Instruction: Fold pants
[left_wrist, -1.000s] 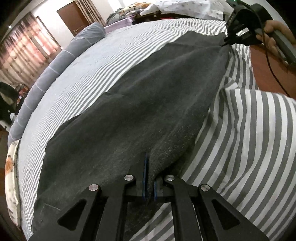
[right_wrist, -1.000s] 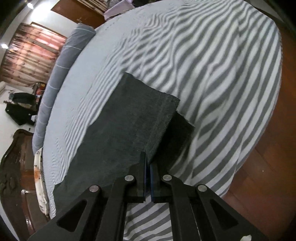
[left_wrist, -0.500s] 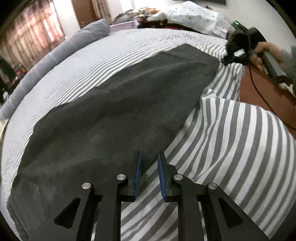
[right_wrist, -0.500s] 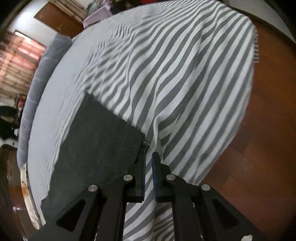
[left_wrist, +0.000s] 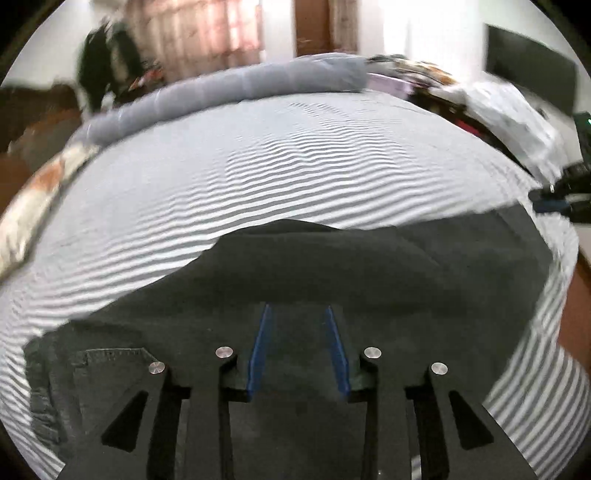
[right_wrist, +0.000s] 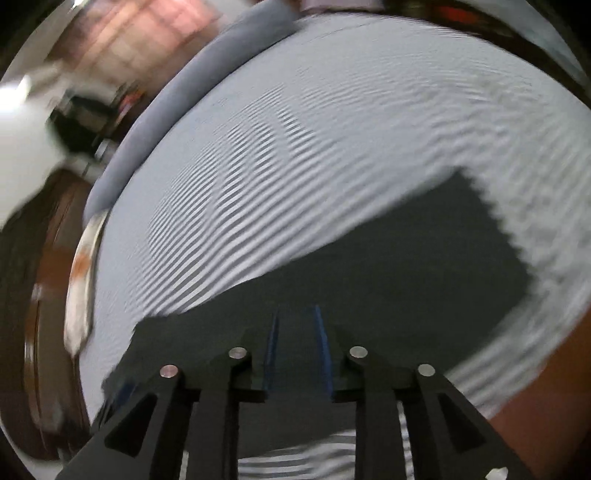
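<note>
Dark grey pants (left_wrist: 369, 266) lie flat on a striped bed (left_wrist: 280, 158). Above them, the left hand-held gripper (left_wrist: 298, 347) and right hand-held gripper (right_wrist: 297, 347) hang released, apparently holding nothing, though both views are blurred.

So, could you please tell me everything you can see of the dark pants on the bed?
The pants are dark charcoal, a denim-like cloth, lying flat and lengthwise along the near edge of the striped bedsheet. A stitched back pocket shows at the left end; the far edge bulges up in a soft hump. From the right wrist, the squared-off leg end lies flat. The left tongs and right tongs are open above the cloth, holding nothing.
</note>
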